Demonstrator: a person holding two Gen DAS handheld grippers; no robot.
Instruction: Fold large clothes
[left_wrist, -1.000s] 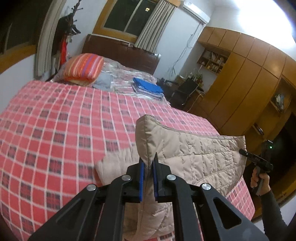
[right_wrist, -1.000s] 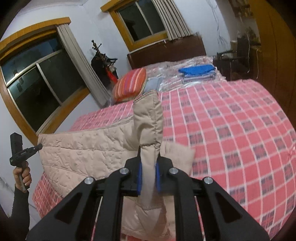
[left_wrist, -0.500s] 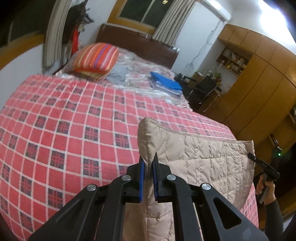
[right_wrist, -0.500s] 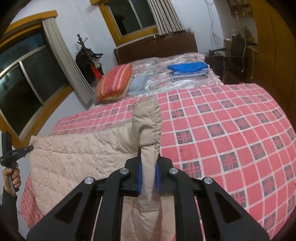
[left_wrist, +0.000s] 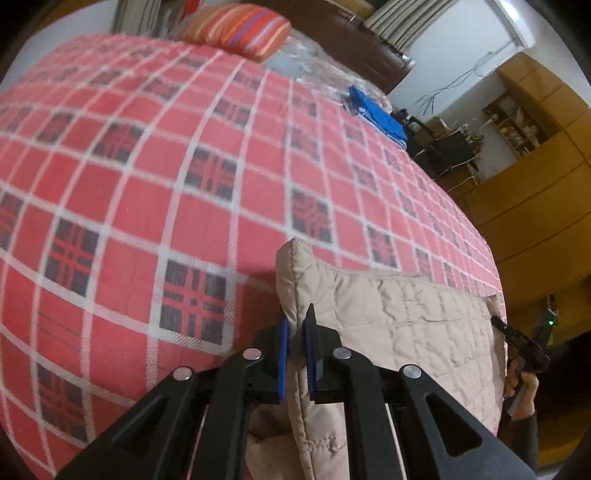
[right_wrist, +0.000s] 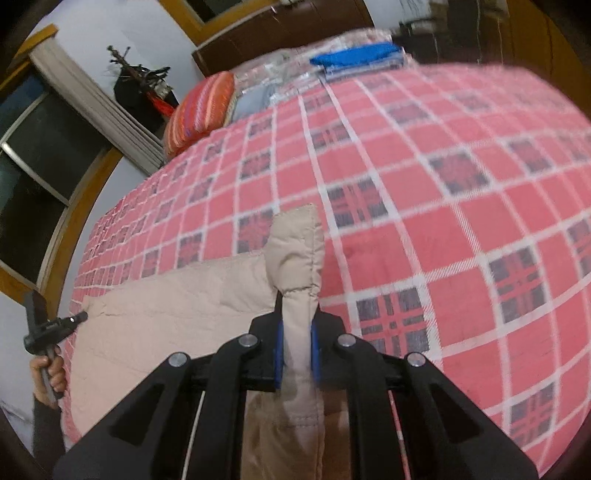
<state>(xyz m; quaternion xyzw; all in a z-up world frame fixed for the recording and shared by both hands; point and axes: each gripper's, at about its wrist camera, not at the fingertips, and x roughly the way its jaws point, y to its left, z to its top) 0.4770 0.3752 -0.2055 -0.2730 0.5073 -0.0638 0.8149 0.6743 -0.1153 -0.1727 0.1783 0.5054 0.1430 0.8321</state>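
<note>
Both grippers clamped on the quilt (left_wrist: 399, 314) corners — left (left_wrist: 295, 354), right (right_wrist: 297, 347) — edge stretched above the bed (left_wrist: 147, 192). Mid-fold; next, lay the edge down evenly.

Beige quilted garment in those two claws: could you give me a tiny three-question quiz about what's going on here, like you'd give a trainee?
1. True or false: both the left claw and the right claw are shut on the beige quilted garment.
2. What does the garment hang above? A) a wooden floor B) the red checked bedspread C) a glass table
3. Fill in: near the headboard lie an orange striped pillow and a folded ____ stack of cloth.

Key: 1 true; 2 B; 3 blue.
</note>
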